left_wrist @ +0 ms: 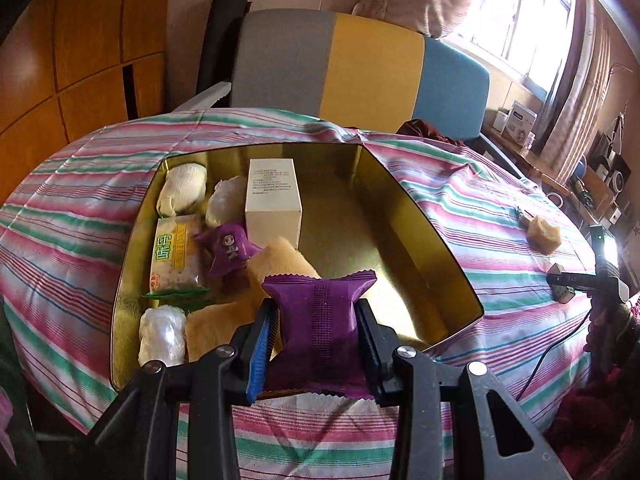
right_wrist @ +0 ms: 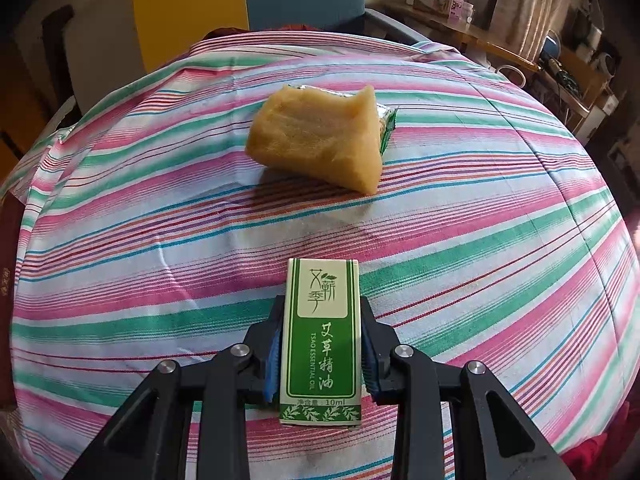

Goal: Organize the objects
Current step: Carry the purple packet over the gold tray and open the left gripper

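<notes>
Striped cotton cloth (left_wrist: 460, 200) in pink, green and white covered the desk, and a shallow gold-coloured metal tin (left_wrist: 420, 216) lay open on it near the left edge. Over the tin's near rim, the left claw (left_wrist: 318, 332) was clamped on a crinkly purple foil snack packet with serrated ends (left_wrist: 320, 320), held upright between the pads. Inside the tin, crowded along its left side, lay two pale mesh-wrapped bundles (left_wrist: 182, 192), one clear plastic-wrapped white bundle (left_wrist: 162, 334), one green-and-yellow biscuit packet (left_wrist: 174, 256), a second purple packet printed with a cartoon figure (left_wrist: 228, 250), an upright white cardboard box (left_wrist: 274, 200) and tan spongy pieces (left_wrist: 280, 260); the tin's right half was bare metal. Toward the desk's right edge, the right claw (right_wrist: 322, 344) was closed on a small green-and-cream cardboard carton marked as essential oil (right_wrist: 322, 340), which lay flat on the cloth. Just beyond it sat one tan spongy block (right_wrist: 320, 136), partly covering a green foil wrapper (right_wrist: 388, 120). A grey, yellow and blue chair back (left_wrist: 360, 68) stood behind the desk's far edge.
</notes>
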Available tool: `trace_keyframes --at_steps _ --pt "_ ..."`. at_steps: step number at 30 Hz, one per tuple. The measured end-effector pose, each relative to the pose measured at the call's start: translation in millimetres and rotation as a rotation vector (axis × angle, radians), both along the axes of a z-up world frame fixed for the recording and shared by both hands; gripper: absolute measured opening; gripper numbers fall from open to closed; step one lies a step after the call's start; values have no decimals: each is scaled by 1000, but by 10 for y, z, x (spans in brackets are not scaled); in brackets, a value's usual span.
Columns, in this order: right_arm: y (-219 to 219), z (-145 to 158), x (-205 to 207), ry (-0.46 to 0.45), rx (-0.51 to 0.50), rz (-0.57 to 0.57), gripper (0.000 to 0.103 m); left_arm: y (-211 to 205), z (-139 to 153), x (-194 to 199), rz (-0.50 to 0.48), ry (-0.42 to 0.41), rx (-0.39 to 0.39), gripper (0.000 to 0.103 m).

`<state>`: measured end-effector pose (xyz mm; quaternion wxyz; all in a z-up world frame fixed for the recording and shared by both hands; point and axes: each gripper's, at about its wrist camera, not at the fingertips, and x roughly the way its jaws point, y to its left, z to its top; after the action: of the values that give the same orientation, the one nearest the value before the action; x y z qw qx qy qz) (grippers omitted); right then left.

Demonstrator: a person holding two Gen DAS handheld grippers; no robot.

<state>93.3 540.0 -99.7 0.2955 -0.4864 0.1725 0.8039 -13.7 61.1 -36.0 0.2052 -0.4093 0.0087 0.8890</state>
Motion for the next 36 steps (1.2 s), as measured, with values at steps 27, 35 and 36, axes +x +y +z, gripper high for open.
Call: trace_keyframes --at_steps 27,35,36 --pt "-92 16 -75 -65 75 39 33 -81 279 -426 -4 -103 211 38" --pt "-103 21 -77 -65 71 41 33 616 64 -573 -111 -115 58 39" --pt "-102 19 -77 -66 71 42 33 667 11 -605 -111 -121 23 38"
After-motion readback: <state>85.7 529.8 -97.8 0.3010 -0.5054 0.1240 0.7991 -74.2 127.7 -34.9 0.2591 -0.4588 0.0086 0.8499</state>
